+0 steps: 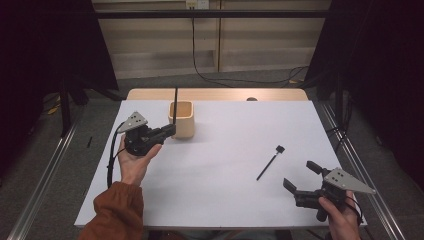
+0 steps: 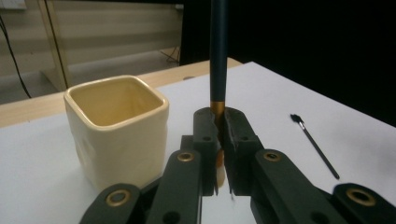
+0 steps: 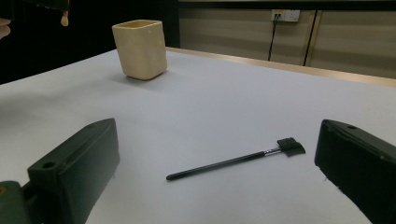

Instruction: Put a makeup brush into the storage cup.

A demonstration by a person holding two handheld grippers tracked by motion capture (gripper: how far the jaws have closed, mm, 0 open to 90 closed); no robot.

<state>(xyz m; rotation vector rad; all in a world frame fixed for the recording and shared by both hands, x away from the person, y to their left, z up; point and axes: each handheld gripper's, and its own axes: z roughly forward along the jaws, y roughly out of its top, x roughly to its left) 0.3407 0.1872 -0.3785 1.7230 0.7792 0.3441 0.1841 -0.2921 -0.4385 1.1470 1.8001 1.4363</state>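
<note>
The left gripper [image 1: 170,131] is pinching one slim dark-handled makeup brush with a gold ferrule [image 1: 175,102], its jaws pressed together on the ferrule end so that the handle is standing upright above them. In the left gripper view the ferrule [image 2: 217,108] is sitting right in the seam between the two black jaws, and a pale bristle tip is showing below them. The left hand [image 1: 131,165] is cupping the gripper body from underneath, palm up, with a rust-orange sleeve [image 1: 114,215] coming in from six o'clock and the jaws pointing toward three o'clock.

Just beside those jaws, at about one o'clock from them, one cream square ceramic cup [image 1: 181,119] is standing upright on the white table [image 1: 230,190]; the brush is hovering at the cup's left rim, outside it as far as the high view shows.

The right gripper [image 1: 302,177] is resting low at the table's five o'clock corner, held by the right hand [image 1: 342,217], jaws spread wide and gripping nothing. A second brush, one thin black spoolie-type brush with a small dark flat head [image 1: 269,162], is lying flat on the table at about eleven o'clock from that gripper, apart from it; in the right gripper view it [image 3: 236,161] is lying between and beyond the two open jaws.

So: two grippers, two brushes, one cup.
</note>
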